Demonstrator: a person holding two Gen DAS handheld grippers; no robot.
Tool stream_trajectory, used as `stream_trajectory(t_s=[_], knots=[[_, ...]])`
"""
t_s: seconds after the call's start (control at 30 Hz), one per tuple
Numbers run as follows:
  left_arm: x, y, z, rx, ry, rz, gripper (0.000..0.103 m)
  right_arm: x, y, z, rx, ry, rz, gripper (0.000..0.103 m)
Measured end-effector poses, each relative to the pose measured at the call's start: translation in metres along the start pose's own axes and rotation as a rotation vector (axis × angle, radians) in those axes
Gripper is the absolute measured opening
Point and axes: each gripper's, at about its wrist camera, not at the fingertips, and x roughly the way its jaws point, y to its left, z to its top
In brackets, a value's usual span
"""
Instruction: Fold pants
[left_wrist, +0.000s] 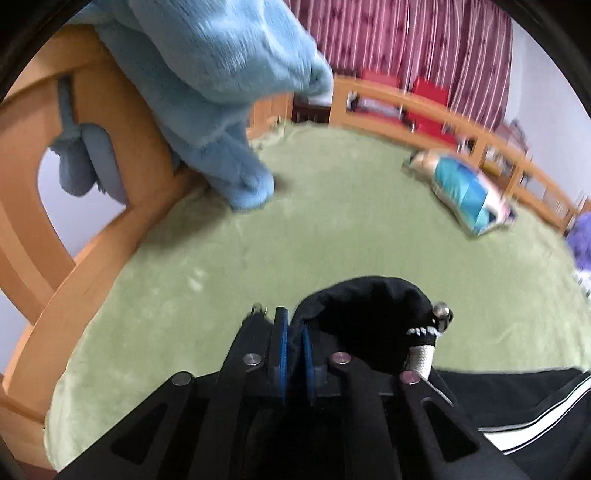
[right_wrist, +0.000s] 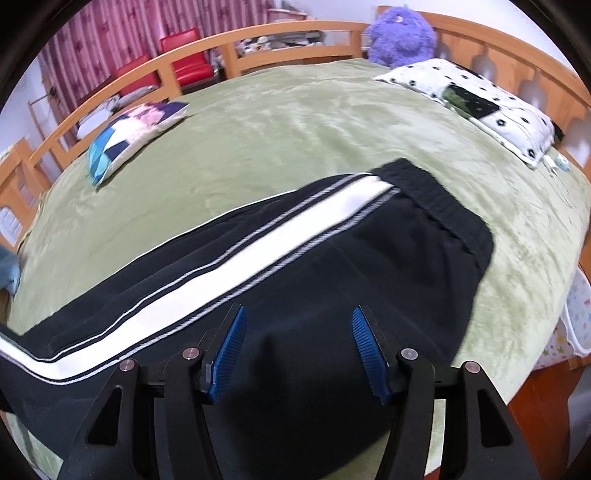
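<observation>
Two handheld grippers worked over black pants (right_wrist: 332, 266) spread on a green blanket (right_wrist: 295, 122) covering a wooden-railed bed (right_wrist: 295, 27). The left gripper (left_wrist: 294, 332) had its blue pads (left_wrist: 280, 343) pinched together on a bunched fold of the black fabric, which bulged up just to the right of the fingers, a metal-tipped drawstring (left_wrist: 441, 314) hanging from the bunch. The right gripper (right_wrist: 299, 325) hovered over the pants with its jaws spread wide and nothing between the ribbed blue pads (right_wrist: 231, 350); whether the fingers touched the cloth could not be told.

The pants lay flat across the near half of the bed, waistband (right_wrist: 436, 199) toward the far right, a broad white side stripe (right_wrist: 258, 251) running diagonally down to the left edge of the right wrist view.

A patchwork cushion (right_wrist: 129, 133) rested near the left rail, a white spotted pillow (right_wrist: 480, 107) lay at the far right, and a purple plush toy (right_wrist: 400, 35) sat against the headboard beside it. In the left wrist view, a light-blue fleece garment (left_wrist: 221, 92) was draped over the wooden end rail (left_wrist: 122, 122), its end touching the blanket. Red chairs (right_wrist: 184, 51) and a pink striped curtain (right_wrist: 129, 29) stood beyond the bed.
</observation>
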Motion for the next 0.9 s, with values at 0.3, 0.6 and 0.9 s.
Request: stream_trajectory(t_s=[0.3,0.6,0.9], knots=[[-0.039,0.000,-0.049,0.005,0.010,0.054,0.070,-0.016,0.038,-0.008,-0.111,-0.022,0.040,0.059],[-0.132,-0.019,-0.089,0.021,-0.081,-0.021,0.070,-0.077,0.063,-0.030,-0.197,-0.183,0.092,0.065],[-0.204,-0.066,-0.078,0.119,-0.220,-0.056,0.070,-0.129,0.095,-0.028,-0.290,-0.316,0.147,0.065]])
